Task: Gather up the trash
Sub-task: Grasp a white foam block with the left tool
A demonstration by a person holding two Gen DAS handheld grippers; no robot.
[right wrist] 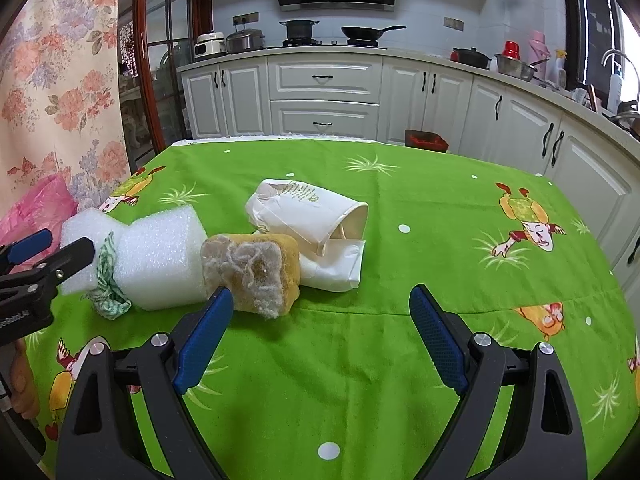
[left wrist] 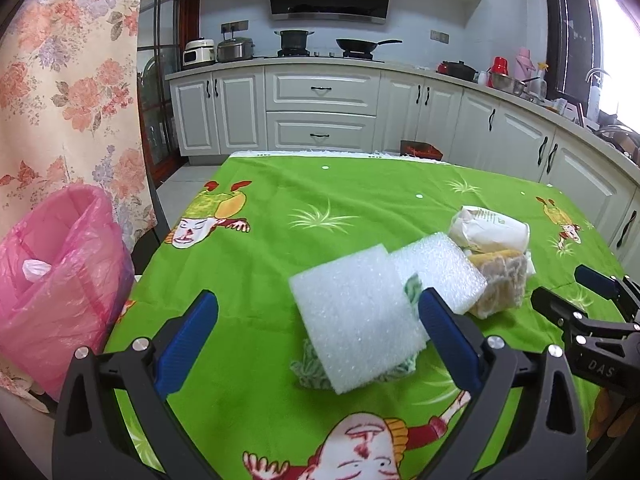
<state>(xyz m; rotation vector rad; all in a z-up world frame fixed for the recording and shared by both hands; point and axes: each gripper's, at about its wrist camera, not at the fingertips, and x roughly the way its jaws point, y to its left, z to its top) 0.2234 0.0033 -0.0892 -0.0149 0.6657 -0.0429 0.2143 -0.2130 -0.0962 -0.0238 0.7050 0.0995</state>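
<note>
Black gripper frames with blue pads filled the bottom of both wrist views, and beyond them the green cartoon-print tablecloth point(right wrist: 360, 352) spread over the whole table, by far the largest thing in sight. White kitchen cabinets point(left wrist: 320, 108) stood behind it. Off the table's left edge sat a bin lined with a pink bag point(left wrist: 60, 272), a small scrap of pale plastic lying inside it.

The trash lay bunched together on the cloth. Two white foam blocks point(left wrist: 356, 312) came first in size, one overlapping the other, with a green-and-white rag point(right wrist: 108, 280) wedged under and between them. Next was a crushed white paper cup point(right wrist: 308, 216), lying on its side, mouth toward the right, on a folded white wrapper. A worn yellow sponge point(right wrist: 252, 276) — frayed grey on its near face — touched both the foam and the wrapper.

The left gripper point(left wrist: 318, 324) hovered with its jaws spread wide, the nearer foam block between the two pads (no contact could be made out). The right gripper point(right wrist: 322, 332) was likewise spread and empty, its left pad just in front of the sponge.
</note>
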